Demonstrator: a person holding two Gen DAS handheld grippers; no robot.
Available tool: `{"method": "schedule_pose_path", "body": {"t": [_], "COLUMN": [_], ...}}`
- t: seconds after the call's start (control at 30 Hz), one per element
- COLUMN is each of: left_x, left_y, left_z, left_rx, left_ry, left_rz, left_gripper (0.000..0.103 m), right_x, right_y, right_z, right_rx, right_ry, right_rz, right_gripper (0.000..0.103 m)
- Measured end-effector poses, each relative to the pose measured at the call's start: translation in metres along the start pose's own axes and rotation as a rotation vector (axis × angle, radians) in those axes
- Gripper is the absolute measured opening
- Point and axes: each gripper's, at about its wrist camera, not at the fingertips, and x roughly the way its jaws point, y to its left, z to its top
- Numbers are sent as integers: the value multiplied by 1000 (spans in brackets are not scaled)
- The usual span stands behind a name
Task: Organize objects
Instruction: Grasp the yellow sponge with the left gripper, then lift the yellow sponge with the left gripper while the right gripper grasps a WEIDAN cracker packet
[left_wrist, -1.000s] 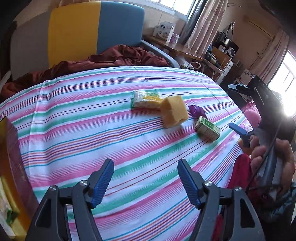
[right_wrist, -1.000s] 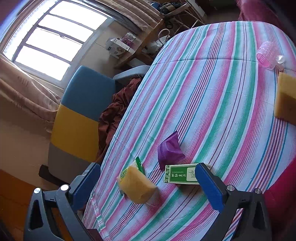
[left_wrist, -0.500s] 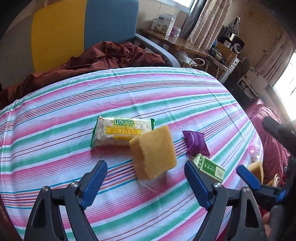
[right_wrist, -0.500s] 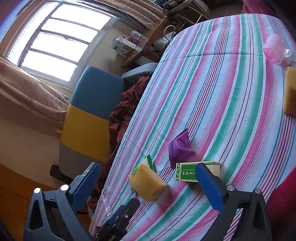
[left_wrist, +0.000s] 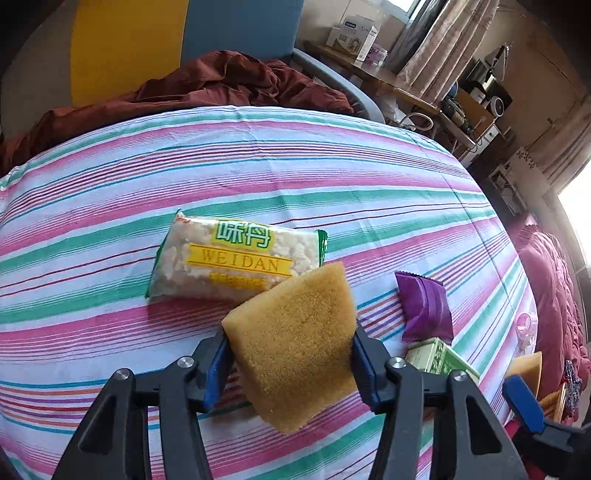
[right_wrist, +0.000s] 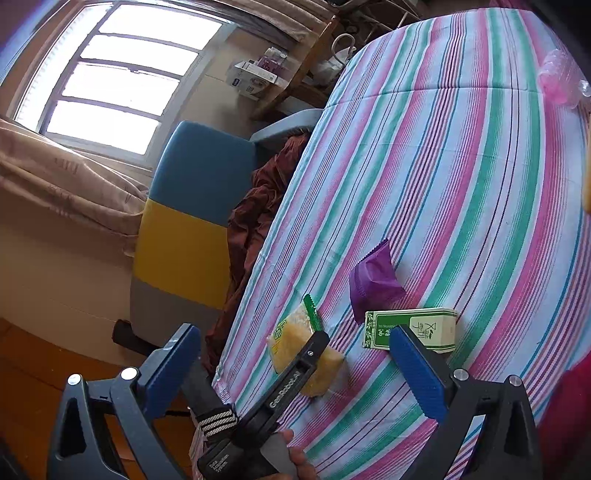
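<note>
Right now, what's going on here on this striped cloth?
A person is tidying small items with a handheld gripper in each hand. The left gripper is closing on the sponge, which sits between its pads and overlaps the snack pack. The right gripper hangs open above the cloth, holding nothing, its far finger in front of the green box. A purple packet lies beside that box.

Yellow sponge; purple packet; pink-green striped cloth.
</note>
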Motion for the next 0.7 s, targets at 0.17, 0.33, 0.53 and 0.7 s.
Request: {"method": "schedule_pose_path", "body": {"t": [0.17, 0.33, 0.53, 0.7], "left_x": [-38, -74, -113, -100], "left_y": [28, 62, 86, 85], "left_z": [-36, -91, -141, -141], "left_rx": [40, 52, 82, 119], "left_ry": [-18, -3, -106, -159], "left_rz": [-54, -62, 34, 66], "left_gripper": [54, 54, 54, 54], "right_x": [2, 5, 25, 46], "right_y": [3, 5, 19, 37], "right_z": [-2, -4, -17, -37], "right_rx": [-16, -36, -139, -288], "right_ry": [8, 20, 115, 205], "right_rz": [-6, -34, -69, -117], "right_gripper": [103, 103, 103, 103]}}
